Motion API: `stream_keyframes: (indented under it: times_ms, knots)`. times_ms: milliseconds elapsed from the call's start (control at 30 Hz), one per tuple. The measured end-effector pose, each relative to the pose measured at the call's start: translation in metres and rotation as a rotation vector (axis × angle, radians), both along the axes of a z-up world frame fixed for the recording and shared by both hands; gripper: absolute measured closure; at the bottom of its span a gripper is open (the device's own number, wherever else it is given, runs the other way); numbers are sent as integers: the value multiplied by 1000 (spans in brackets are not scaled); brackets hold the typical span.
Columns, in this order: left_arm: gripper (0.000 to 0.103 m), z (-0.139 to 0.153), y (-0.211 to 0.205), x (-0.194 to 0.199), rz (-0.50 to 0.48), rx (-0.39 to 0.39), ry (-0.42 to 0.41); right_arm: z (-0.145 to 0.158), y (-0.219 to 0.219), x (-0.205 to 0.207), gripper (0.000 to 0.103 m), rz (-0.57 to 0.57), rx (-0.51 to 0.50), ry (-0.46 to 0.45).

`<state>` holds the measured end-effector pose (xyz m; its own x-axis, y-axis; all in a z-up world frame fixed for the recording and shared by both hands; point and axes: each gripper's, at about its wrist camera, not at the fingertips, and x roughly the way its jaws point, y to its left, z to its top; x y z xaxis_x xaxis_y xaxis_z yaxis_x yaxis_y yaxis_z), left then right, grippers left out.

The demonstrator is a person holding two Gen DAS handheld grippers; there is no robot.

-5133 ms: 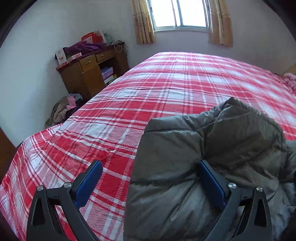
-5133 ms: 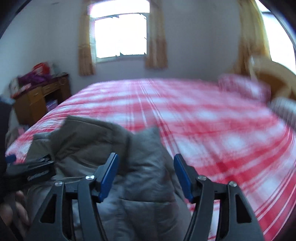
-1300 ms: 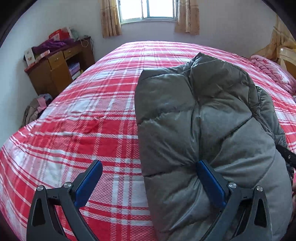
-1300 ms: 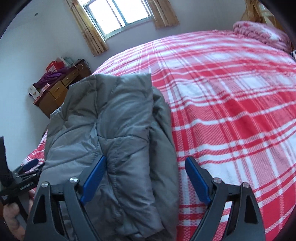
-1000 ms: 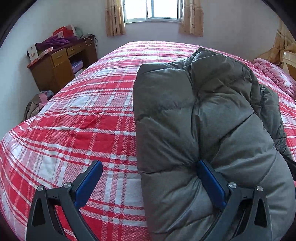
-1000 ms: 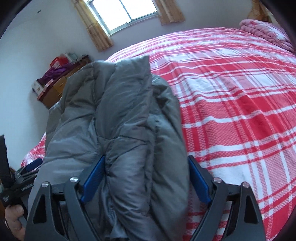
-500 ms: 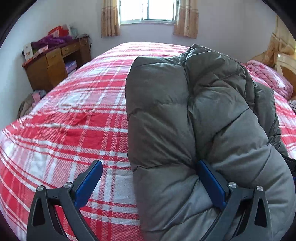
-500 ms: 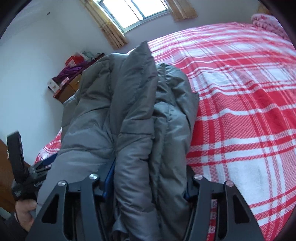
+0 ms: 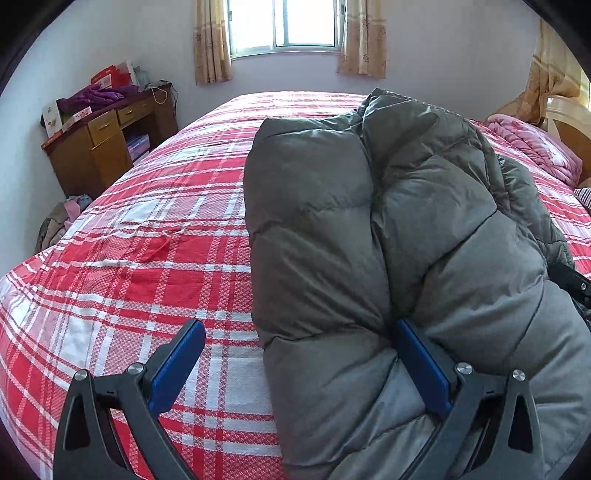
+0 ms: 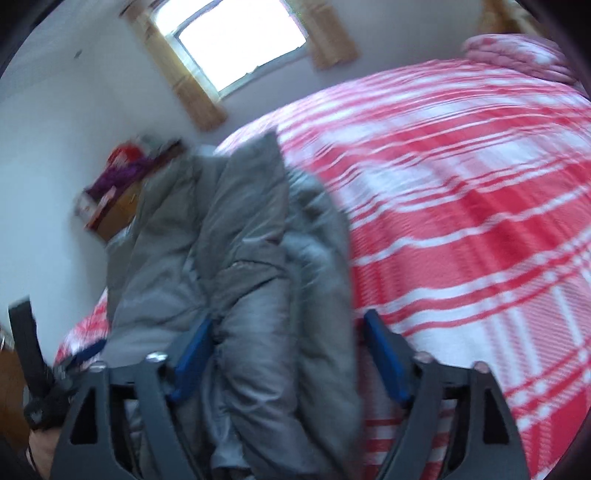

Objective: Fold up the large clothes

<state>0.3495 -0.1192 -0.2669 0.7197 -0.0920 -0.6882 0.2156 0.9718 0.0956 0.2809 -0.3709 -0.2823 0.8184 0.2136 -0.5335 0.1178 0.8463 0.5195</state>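
Observation:
A bulky grey puffer jacket [image 9: 388, 240] is folded into a thick bundle on the red plaid bed [image 9: 147, 229]. My left gripper [image 9: 299, 362] stands open; its right pad [image 9: 421, 365] presses into the bundle's near end and its left pad is over the bedspread. In the blurred right wrist view the jacket [image 10: 251, 258] fills the space between the pads of my right gripper [image 10: 286, 343], which grips the bundle's right part. The left gripper's body [image 10: 33, 373] shows at the lower left of that view.
A wooden desk [image 9: 107, 147] with clutter stands by the far left wall, with a clothes pile [image 9: 59, 221] on the floor beside it. A pink quilt [image 9: 532, 147] and a headboard lie at the far right. A curtained window [image 9: 284, 26] is in the back wall.
The right gripper's jaws have narrowed onto the jacket bundle, and the bundle has been raised and pushed forward across the bed. The left gripper has stayed open against it.

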Motion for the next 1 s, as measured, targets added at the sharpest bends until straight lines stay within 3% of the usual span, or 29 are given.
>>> stream_keyframes:
  times_ms: [67,200,267,333,500,533,600,667,800,900,1000]
  knots:
    - [1,0,0,2,3,-3,2,-4,-4,1,13,4,33,12]
    - [1,-1,-3,3,6,-8,17,-4,9,11,15,105,-1,48]
    - [1,1,-5,3,4,1,9,-4,13,12,26,135,-6,43]
    - [1,1,-5,4,5,3,1,-4,18,10,30,199,5,25]
    - [3,0,-7,9,-4,-7,14,-7,20,16,28,191,-2,55]
    - [5,1,-7,10,-14,-7,14,-7,21,17,27,198,-5,60]
    - [23,2,-12,7,-58,-31,30,-6,23,17,29,203,-10,62]
    - [28,4,-18,4,-72,-16,19,-6,24,15,37,219,-11,58]
    - [31,3,-22,7,-74,-22,28,-6,29,23,37,217,-6,72]
    - [45,5,-26,2,-121,-5,15,-4,32,22,40,213,-31,75]
    - [53,6,-32,-2,-140,28,1,-1,38,21,51,219,-63,69]
